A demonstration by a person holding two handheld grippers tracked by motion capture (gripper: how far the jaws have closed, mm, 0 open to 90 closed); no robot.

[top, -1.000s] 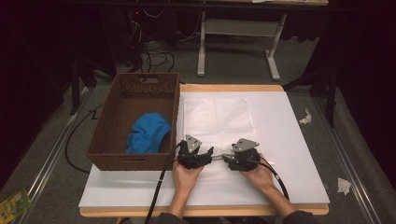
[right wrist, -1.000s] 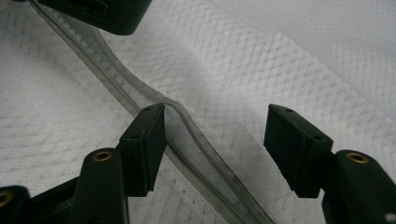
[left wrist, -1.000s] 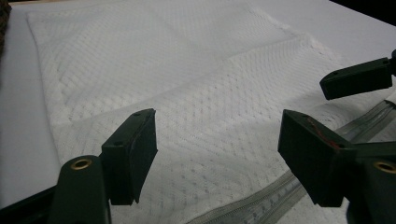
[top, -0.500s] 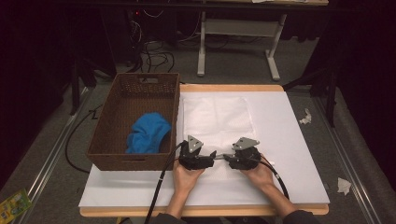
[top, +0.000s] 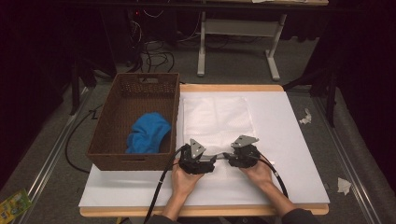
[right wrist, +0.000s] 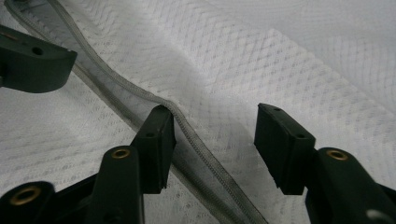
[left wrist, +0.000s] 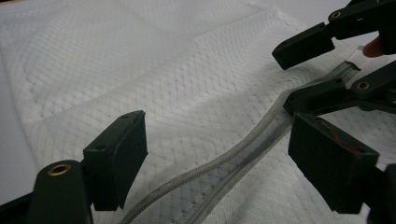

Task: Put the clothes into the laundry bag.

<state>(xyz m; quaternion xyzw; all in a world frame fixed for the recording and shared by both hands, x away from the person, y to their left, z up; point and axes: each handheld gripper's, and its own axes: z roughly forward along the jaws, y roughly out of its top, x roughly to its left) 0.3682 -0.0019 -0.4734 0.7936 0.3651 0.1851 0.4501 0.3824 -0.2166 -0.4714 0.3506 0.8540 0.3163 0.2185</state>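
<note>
Jaws of the left gripper stand spread, with the grey zipper of the white mesh bag running up between them, untouched by either pad. The right gripper has just been closing its jaws, yet they are still parted: one pad rests against the zipper's raised edge, the other stands clear over the mesh. In the high view both grippers sit low in the middle of the frame, tips facing each other, at the bag's near edge on the white table cover. Left of the bag stands a brown wicker basket holding a blue cloth.
</note>
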